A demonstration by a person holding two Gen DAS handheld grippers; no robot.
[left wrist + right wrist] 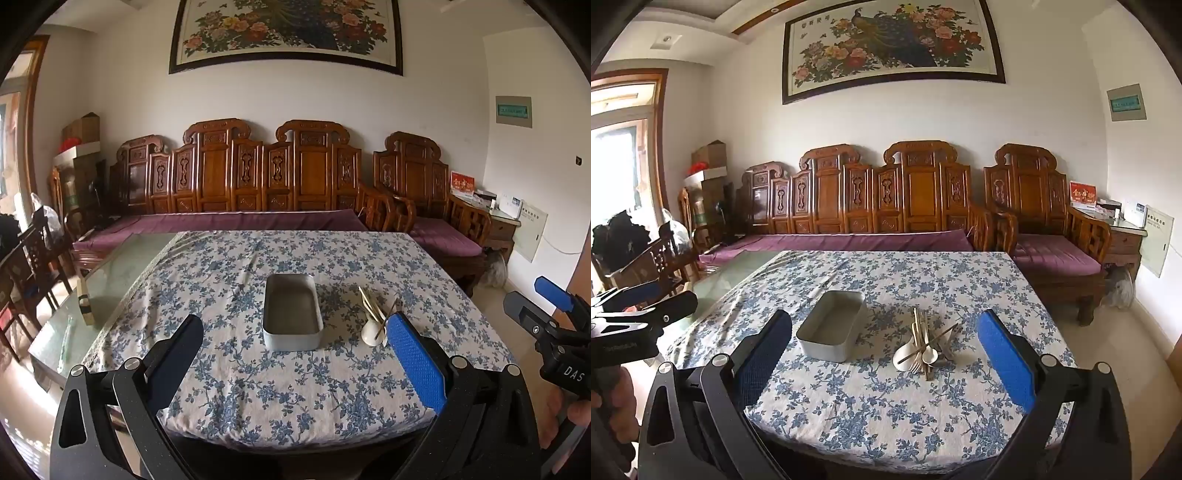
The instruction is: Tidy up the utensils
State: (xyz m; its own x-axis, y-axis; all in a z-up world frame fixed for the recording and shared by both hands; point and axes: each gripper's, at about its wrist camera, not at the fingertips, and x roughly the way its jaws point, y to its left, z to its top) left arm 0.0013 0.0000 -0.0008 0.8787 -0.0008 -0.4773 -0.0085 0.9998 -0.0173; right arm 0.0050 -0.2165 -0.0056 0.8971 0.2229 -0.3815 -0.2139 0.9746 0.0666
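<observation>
Well ahead of the left gripper (295, 354), fingers spread wide with nothing between them: a grey metal tin (292, 312), rectangular with rounded corners, lidless and bare inside, long side running away from the tool. Just right of the tin, partly behind the blue pad of the right finger (415, 363): a small heap of utensils (376, 317), pale and cream-coloured.

Ahead of the right gripper (884, 356), likewise spread wide and gripping nothing: same heap of utensils (925, 350), dead centre between the fingers and beyond their tips. Seen more plainly from this side: a white ceramic soup spoon (905, 356) lying bowl-up, a smaller pale spoon (929, 356) beside it, a pale fork (916, 363) with tines toward the tool, several light wooden chopsticks (919, 325) crossing over the lot, one thin stick slanting right. All touching, piled loosely, flat on the cloth. Tin (831, 325) ahead and to the left of the heap, apart from it, angled slightly.

Under everything: a tablecloth (886, 406) in white with blue flower sprigs. Past the far table edge: a carved wooden bench (857, 199) with purple cushions. At the left edge of the right wrist view, the left gripper (646, 302), held off the table's side.
</observation>
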